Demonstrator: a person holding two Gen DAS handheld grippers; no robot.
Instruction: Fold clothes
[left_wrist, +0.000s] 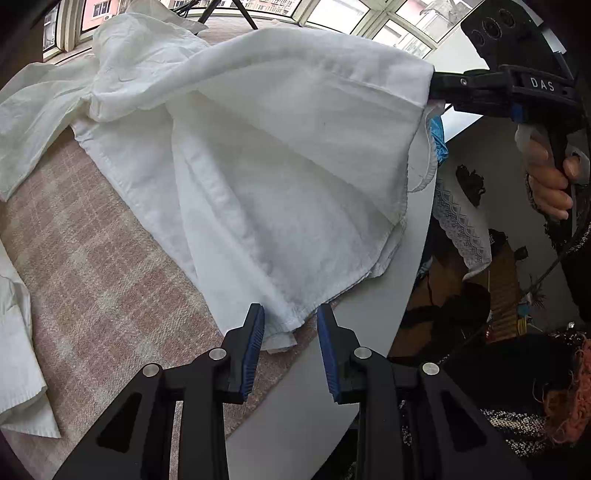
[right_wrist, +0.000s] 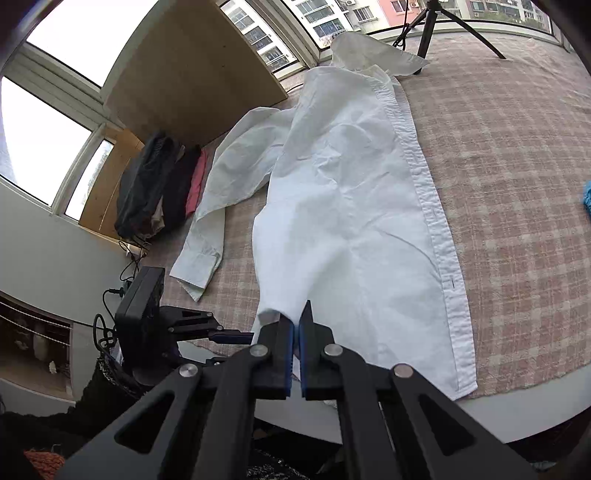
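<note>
A white button shirt (right_wrist: 351, 206) lies lengthwise on a pink plaid cloth (right_wrist: 517, 177), one sleeve (right_wrist: 207, 236) spread to the side. My right gripper (right_wrist: 296, 323) is shut on a corner of the shirt's hem and holds it raised. In the left wrist view this gripper (left_wrist: 430, 90) is at the upper right, held by a hand (left_wrist: 546, 177), with the shirt (left_wrist: 277, 166) draped down from it. My left gripper (left_wrist: 290, 332) is open, and the other hem corner (left_wrist: 282, 338) lies loose between its fingertips. In the right wrist view the left gripper (right_wrist: 240, 336) is just left of mine.
The plaid cloth covers a white round table (left_wrist: 303, 398) whose edge is close to both grippers. A tripod (right_wrist: 432, 22) stands at the far end. A wooden board (right_wrist: 192, 66) and dark folded clothes (right_wrist: 155, 184) sit left. A blue item (right_wrist: 586, 197) lies right.
</note>
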